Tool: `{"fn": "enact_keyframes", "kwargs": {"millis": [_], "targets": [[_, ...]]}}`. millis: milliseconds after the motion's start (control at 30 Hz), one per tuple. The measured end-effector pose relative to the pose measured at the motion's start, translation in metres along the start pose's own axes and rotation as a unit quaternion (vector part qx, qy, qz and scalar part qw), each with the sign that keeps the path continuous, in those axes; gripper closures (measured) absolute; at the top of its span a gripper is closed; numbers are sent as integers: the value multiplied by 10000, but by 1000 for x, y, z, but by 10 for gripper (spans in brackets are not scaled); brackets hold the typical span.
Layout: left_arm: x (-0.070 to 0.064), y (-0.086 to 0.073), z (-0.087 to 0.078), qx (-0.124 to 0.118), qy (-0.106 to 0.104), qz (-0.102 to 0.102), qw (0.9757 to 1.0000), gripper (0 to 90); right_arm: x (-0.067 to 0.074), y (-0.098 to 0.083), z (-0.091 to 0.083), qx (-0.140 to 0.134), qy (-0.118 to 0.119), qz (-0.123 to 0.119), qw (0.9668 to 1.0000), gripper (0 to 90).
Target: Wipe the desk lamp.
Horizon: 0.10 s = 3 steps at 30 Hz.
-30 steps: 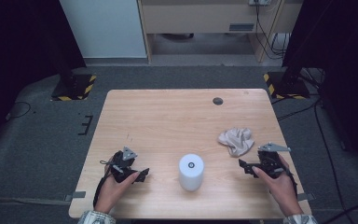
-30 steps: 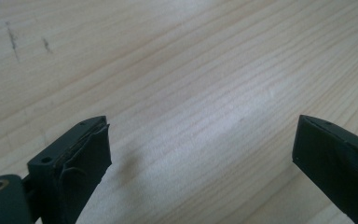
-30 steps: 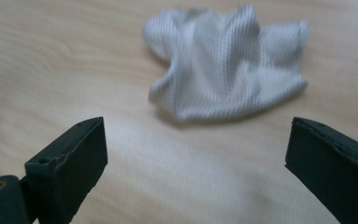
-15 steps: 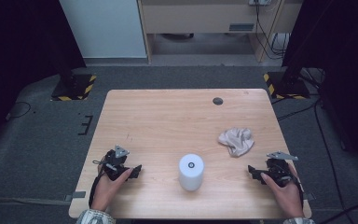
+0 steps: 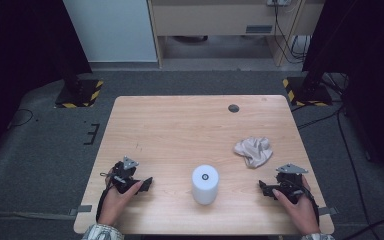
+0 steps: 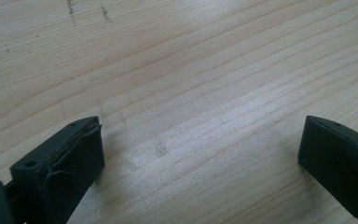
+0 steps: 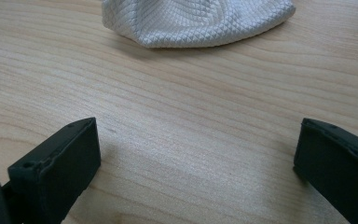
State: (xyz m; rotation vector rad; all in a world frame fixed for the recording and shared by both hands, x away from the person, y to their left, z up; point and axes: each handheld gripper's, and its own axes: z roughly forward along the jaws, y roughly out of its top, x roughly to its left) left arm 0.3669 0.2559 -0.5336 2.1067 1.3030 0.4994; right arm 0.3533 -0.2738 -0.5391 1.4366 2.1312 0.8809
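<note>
Wooden table (image 5: 180, 125), pale grain, bearing four items. Item one: white roll of paper (image 5: 205, 184), upright, near the front edge, midway between the two grippers and touched by neither. Item two: white crumpled cloth (image 5: 253, 151), textured weave, lying right of centre, just beyond the right gripper (image 5: 265, 189); in the right gripper view the cloth (image 7: 196, 21) sits ahead of the jaws, apart from them. Item three: small dark round disc (image 5: 233, 108) set in the table's far side, well apart from everything else. Item four: left gripper (image 5: 145, 184), held low over bare wood at the front left corner.

Condition of grippers: both spread wide with nothing between the jaws; each gripper view shows only wood grain in the gap.

Step in hand, by judgement: resting at the start position, nothing yet seized. Next move probably calls for the right gripper to advance to the cloth, lower its jaws over a raised fold and close; alternatively either gripper could turn inward to the roll.
</note>
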Motion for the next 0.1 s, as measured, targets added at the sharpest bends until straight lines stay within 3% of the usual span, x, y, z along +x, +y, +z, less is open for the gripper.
{"fn": "enact_keyframes", "kwargs": {"millis": [100], "targets": [[0, -1, 0, -45, 1, -18, 10000, 0, 1, 0, 0, 2, 2, -13, 10000, 10]]}}
